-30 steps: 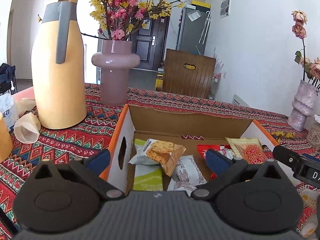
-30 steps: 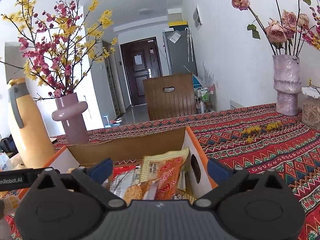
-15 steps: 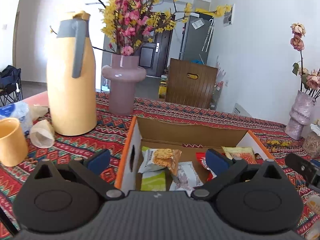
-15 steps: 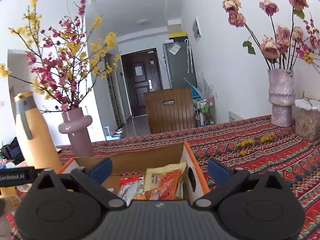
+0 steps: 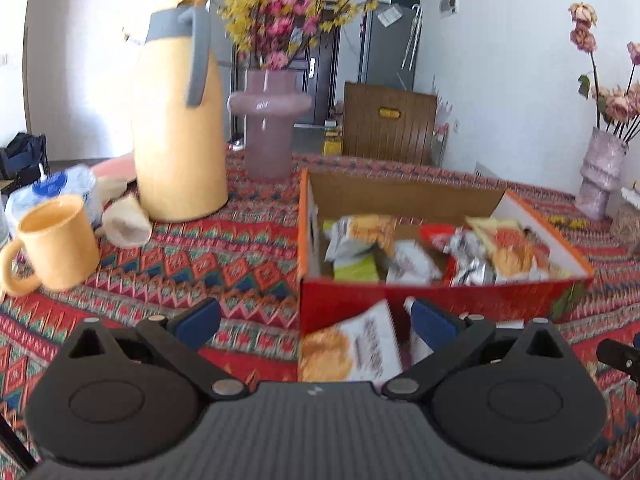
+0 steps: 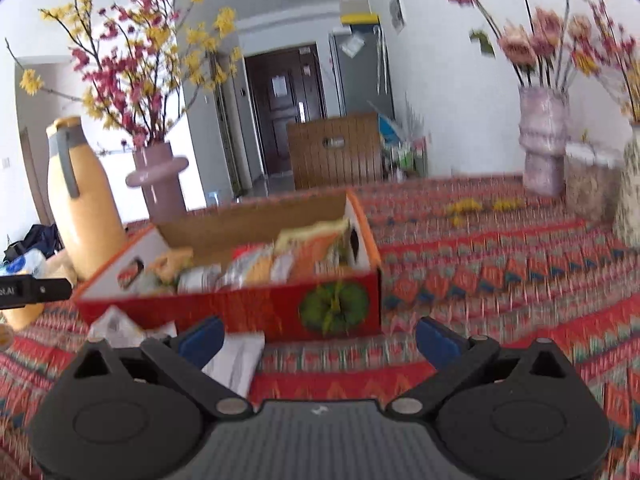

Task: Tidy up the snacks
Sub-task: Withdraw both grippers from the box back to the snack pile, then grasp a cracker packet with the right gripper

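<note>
Only left view shows mug (image 5: 56,240), perhaps biscuit packet (image 5: 352,348)

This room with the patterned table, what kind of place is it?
Likely a home dining area: a patterned tablecloth, a yellow thermos jug and flower vase, with an entrance door beyond.

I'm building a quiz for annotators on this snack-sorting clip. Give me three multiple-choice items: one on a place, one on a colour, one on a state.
1. Where is the cracker packet?
A. inside the snack box
B. on the tablecloth in front of the box
C. beside the mug

2. What colour is the mug?
A. yellow
B. blue
C. white

3. How are the left gripper's fingers?
A. shut on a packet
B. shut on nothing
C. open, empty

Key: 1 B, it lies against the snack box's red front wall. 2 A, it matches the thermos jug. 3 C, the blue fingers stand wide apart.
</note>
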### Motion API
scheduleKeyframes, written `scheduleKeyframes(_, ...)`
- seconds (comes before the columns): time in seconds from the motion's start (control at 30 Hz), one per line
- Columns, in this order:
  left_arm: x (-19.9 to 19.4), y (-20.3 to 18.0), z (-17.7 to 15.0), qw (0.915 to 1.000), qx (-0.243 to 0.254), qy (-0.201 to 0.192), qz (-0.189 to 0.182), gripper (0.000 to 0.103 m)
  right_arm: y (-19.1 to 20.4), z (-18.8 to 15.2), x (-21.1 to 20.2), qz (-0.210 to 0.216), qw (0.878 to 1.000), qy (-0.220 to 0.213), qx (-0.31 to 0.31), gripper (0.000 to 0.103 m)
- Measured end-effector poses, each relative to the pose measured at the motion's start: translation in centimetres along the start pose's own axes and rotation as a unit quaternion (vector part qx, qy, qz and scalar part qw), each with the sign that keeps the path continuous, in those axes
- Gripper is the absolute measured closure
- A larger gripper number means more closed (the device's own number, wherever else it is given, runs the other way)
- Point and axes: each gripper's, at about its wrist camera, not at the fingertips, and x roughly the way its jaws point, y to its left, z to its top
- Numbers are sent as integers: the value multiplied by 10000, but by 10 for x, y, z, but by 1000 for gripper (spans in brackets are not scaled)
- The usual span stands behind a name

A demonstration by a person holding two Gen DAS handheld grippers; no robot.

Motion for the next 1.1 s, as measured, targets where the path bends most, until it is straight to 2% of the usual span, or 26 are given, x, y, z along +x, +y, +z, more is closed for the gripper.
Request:
scheduleKeyframes(0.13,3,6,-18,9998,52,171,10,0,-2,-17,0,-58,9996,281,-7,1)
scheduleKeyframes(0.3,16,10,-35,9993,75,350,76,0,2,-23,3,-109,9989,448,-66,1)
scheduleKeyframes(0.8,17,16,-36,9994,-146,306,-109,0,29,-26,39,-326,9902,1158,-707,1)
scheduleKeyframes(1.1,16,17,-36,9993,-189,300,-114,0,29,-27,40,-289,9896,1200,-743,0)
